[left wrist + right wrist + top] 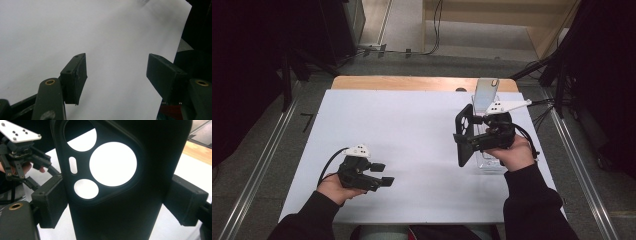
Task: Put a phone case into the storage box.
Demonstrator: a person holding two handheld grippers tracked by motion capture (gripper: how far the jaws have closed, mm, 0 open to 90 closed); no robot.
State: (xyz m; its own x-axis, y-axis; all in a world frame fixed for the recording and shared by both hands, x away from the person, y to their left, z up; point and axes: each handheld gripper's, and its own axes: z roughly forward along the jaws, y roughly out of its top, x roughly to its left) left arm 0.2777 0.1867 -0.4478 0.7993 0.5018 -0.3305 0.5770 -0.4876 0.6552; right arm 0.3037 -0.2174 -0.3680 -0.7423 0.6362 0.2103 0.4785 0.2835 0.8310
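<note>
Phone case (120, 195) pinched by right gripper (468, 136) above tabletop (412, 130); left gripper (384, 175) spread, empty; next, probably fitting it to a phone.

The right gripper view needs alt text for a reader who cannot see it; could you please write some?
A black phone case with round camera cutouts stands clamped between the right claw's two black pads. Behind it lies the white table, with the left claw at the far left.

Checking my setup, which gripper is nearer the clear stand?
Right. The right gripper, holding the black phone case, is beside the clear stand; the left gripper is across the table.
</note>
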